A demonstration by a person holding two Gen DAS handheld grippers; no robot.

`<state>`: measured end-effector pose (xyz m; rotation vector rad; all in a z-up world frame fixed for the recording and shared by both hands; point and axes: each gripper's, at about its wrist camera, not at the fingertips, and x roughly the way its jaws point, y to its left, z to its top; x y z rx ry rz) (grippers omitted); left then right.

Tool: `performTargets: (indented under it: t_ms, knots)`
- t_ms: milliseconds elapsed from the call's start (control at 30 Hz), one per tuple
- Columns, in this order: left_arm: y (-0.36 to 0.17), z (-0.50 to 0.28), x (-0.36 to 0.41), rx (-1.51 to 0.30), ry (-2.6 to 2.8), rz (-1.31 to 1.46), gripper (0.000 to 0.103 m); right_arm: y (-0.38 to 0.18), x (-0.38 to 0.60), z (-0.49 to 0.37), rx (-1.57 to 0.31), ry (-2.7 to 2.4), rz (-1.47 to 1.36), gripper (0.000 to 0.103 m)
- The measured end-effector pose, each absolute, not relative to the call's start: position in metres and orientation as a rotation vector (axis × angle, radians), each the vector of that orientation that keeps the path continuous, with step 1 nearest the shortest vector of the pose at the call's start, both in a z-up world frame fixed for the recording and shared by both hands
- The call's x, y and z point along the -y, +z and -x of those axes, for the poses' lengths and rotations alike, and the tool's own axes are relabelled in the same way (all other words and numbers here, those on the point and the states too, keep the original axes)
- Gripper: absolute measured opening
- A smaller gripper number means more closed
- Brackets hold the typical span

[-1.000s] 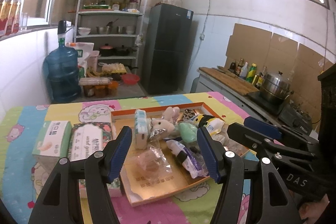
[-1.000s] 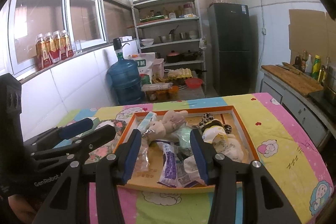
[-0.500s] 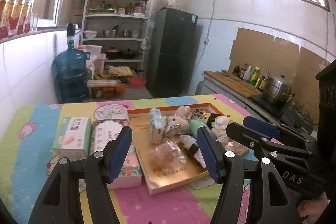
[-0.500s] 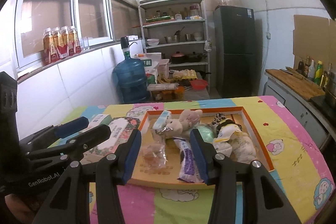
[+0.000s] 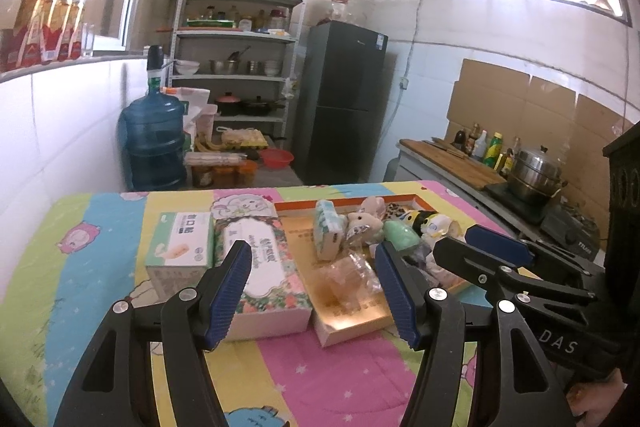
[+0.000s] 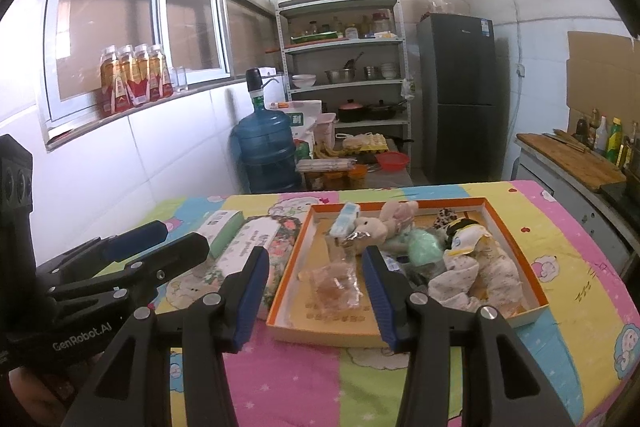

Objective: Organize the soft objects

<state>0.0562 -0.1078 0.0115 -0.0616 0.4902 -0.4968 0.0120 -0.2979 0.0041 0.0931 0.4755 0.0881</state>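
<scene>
Tray's (image 6: 516, 247) far toys (image 6: 460, 239) heaped, indistinct (right gripper (image 6: 316, 291) jaws overlapping)

Tissue boxes (image 5: 260, 267) flank the tray (image 6: 516, 247); its near-left corner lies bare.

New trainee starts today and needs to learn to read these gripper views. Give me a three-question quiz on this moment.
1. True or false: the left gripper is holding a toy.
2. Where does the plush rabbit lie? A) in the orange tray B) on the tissue box C) on the floor
3. Fill in: the two boxes sit to the ____ of the tray, seen from the right wrist.

Key: 1 false, jaws open and empty; 2 A; 3 left.
</scene>
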Motion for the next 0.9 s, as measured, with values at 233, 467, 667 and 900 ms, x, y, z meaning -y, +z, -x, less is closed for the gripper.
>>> performTargets:
  t_ms: [233,467,667,900]
  knots:
    - [0.008,-0.045,0.094,-0.491,-0.487,0.065,0.066,0.002,0.283,-0.004,-0.472,0.096,-0.089,0.048]
    - [0.006,-0.032,0.076,-0.476,-0.464,0.068,0.066,-0.002,0.266,0.005,-0.473,0.114,-0.101,0.048]
    - [0.003,-0.022,0.061,-0.465,-0.416,0.053,0.066,-0.005,0.255,0.014,-0.463,0.093,-0.095,0.048]
    - [0.0,-0.011,0.051,-0.466,-0.376,0.026,0.066,-0.009,0.248,0.023,-0.467,0.085,-0.102,0.048]
